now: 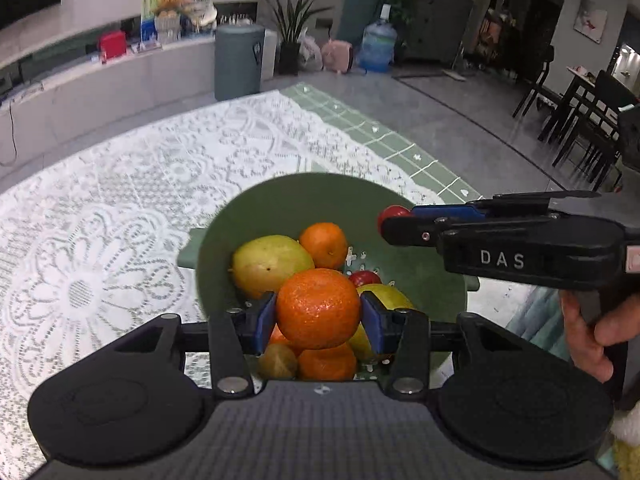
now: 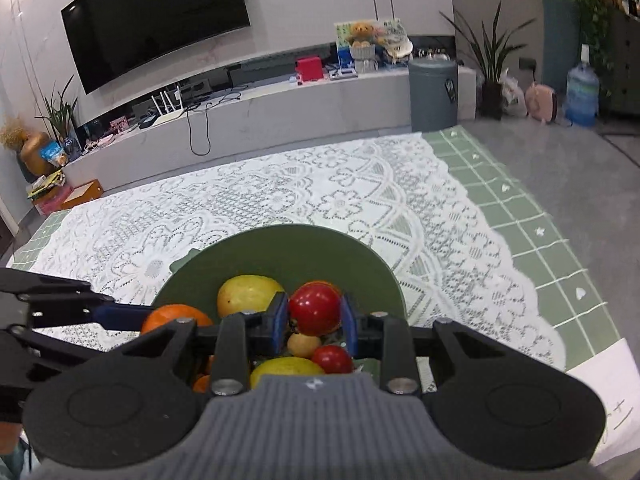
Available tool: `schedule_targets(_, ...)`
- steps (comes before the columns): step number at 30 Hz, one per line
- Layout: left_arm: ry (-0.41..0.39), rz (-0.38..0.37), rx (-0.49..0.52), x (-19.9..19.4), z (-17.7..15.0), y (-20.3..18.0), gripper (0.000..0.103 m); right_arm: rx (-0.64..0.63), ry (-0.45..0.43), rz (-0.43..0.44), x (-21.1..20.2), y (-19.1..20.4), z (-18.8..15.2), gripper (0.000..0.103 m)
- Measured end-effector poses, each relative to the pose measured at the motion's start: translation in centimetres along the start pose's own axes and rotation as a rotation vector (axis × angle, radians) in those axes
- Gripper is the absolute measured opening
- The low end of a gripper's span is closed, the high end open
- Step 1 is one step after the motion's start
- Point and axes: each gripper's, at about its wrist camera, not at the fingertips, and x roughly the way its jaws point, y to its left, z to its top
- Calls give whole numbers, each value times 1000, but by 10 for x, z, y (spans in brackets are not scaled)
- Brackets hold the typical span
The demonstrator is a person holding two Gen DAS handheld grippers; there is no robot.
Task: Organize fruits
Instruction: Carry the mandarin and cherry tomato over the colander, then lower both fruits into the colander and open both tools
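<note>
The landmark here is the round green plastic colander bowl [image 2: 280, 256], sitting on the white lace tablecloth [image 2: 280, 192] with fruit heaped inside it.

The left gripper [image 1: 319, 316] has its 2 blue pads pinched on a bright orange mandarin [image 1: 318, 307], held just above the pile at the near side of the bowl. The right gripper [image 2: 315, 316] is pinched on a glossy red round fruit [image 2: 314, 307], also over the bowl but toward its right rim, as the left wrist view shows it reaching in from that side. Neither fruit appears to touch the heap below.

Still inside the bowl: a yellow-green mango-shaped fruit [image 1: 270, 264] at the far left, a second orange mandarin [image 1: 324, 245] behind it, a small red fruit [image 2: 333, 358] near the bottom, and more orange and yellow fruit underneath.

Judging from this, the step in hand is lifting 2 fruits clear of the bowl for sorting onto the cloth. To do it well:

- Raise both tools straight up until the fruit clears the rim before swinging outward, so neither knocks the heap or tips the bowl.
- Part the 2 tools to opposite sides of the bowl; they sit close together and could clash.
- Keep the squeeze steady but light. The mandarin's skin likely gives a little; the smooth red fruit could slip if the pads loosen.
- Lower each fruit until it rests on the cloth before letting go, since round fruit rolls.
</note>
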Motion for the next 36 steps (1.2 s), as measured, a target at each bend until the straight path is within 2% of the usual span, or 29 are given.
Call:
schedule_targets(9,69,-10,-24,22,6,1,51,58,112,54,29,-10,0,26)
schedule_targets(16,97,-30,-48,30,6,6,51,86,140,44,36,-13,-1,26)
schedule_targets(24,109,-42,-47,38,9,9,52,75,140,42,40,-10,0,26)
schedule_targets(31,108,-33,4,38,10,7,52,69,130,44,42,-9,1,26)
schedule_targets(36,93,-20,35,34,9,3,62,63,120,89,41,-7,1,26)
